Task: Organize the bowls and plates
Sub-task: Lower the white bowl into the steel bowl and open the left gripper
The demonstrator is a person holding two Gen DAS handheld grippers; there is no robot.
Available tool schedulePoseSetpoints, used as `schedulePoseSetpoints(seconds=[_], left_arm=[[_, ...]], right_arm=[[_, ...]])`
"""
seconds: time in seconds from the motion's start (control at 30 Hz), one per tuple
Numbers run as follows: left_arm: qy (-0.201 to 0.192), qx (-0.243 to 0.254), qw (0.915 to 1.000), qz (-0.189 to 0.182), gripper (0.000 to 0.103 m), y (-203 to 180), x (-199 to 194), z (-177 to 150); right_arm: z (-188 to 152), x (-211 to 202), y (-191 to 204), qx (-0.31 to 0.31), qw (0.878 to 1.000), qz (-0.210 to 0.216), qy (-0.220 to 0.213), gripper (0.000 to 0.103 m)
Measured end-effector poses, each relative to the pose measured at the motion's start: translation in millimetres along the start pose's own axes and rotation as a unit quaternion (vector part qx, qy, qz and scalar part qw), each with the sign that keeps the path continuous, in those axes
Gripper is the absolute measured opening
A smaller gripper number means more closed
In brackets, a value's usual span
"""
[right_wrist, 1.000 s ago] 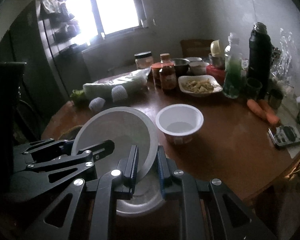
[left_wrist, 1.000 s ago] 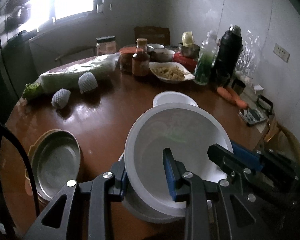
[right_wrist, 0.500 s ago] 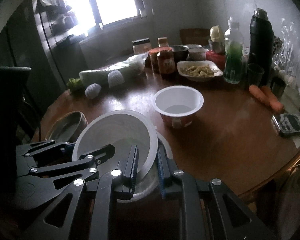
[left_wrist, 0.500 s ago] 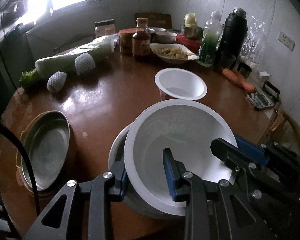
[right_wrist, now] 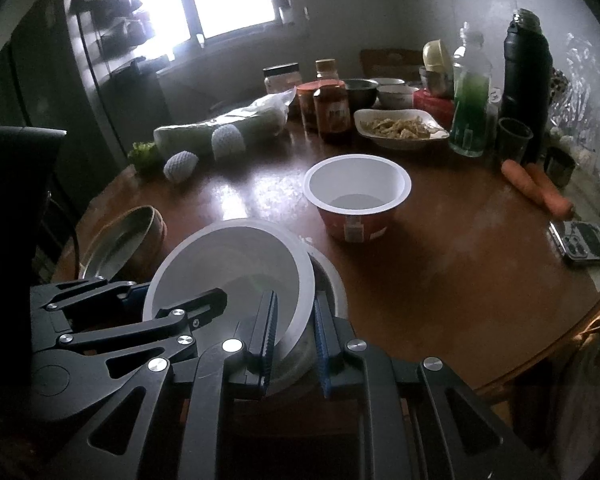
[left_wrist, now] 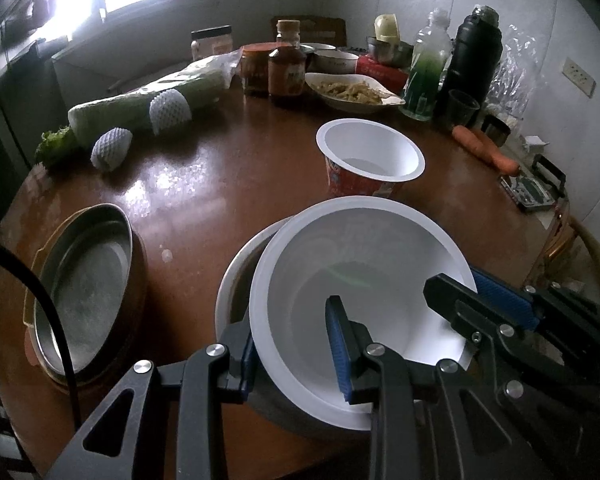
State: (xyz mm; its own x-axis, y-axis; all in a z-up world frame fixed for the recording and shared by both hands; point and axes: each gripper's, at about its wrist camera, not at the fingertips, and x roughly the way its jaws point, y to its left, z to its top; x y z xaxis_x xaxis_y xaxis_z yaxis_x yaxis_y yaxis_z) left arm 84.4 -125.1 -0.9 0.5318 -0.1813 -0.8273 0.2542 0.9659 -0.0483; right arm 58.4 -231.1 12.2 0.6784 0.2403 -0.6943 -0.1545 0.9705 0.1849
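A white plastic bowl [left_wrist: 360, 276] [right_wrist: 228, 268] is tilted into a larger grey bowl with a pale rim [left_wrist: 236, 280] [right_wrist: 334, 284] on the brown round table [left_wrist: 220, 176]. My left gripper [left_wrist: 292, 340] [right_wrist: 168, 298] is shut on the white bowl's near-left rim, one finger inside and one outside. My right gripper [right_wrist: 296, 330] [left_wrist: 466, 284] is shut on the opposite rim in the same way. Behind them stands a red cup-shaped bowl with a white inside [left_wrist: 370, 156] [right_wrist: 358, 188]. A metal dish in a brown tray [left_wrist: 80, 288] [right_wrist: 120, 244] lies to the left.
At the back stand jars [left_wrist: 288, 68], a plate of food [left_wrist: 352, 90], a green bottle [left_wrist: 426, 76], a black flask [left_wrist: 474, 60] and a wrapped cabbage [left_wrist: 148, 100] with foam-netted fruit [left_wrist: 110, 148]. Carrots [left_wrist: 486, 148] and a small scale [left_wrist: 534, 192] lie near the right edge.
Both grippers have come down with the white bowl, which hung above the grey bowl and now rests tilted inside it. The grips look unchanged.
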Motion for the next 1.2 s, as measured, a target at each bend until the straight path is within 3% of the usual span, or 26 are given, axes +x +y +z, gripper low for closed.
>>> schedulePoseSetpoints(seconds=[0.7,1.2], left_arm=[[0.003,-0.002,1.0000,0.007,0.031,4,10,-3],[-0.011,-0.013,0.9998,-0.005,0.031,8,2,-1]], right_arm=[[-2,10,2,-0.009,1.000,-0.018,0.003,0.020],[-2,10,-1,0.007,1.000,-0.008,-0.002,0.020]])
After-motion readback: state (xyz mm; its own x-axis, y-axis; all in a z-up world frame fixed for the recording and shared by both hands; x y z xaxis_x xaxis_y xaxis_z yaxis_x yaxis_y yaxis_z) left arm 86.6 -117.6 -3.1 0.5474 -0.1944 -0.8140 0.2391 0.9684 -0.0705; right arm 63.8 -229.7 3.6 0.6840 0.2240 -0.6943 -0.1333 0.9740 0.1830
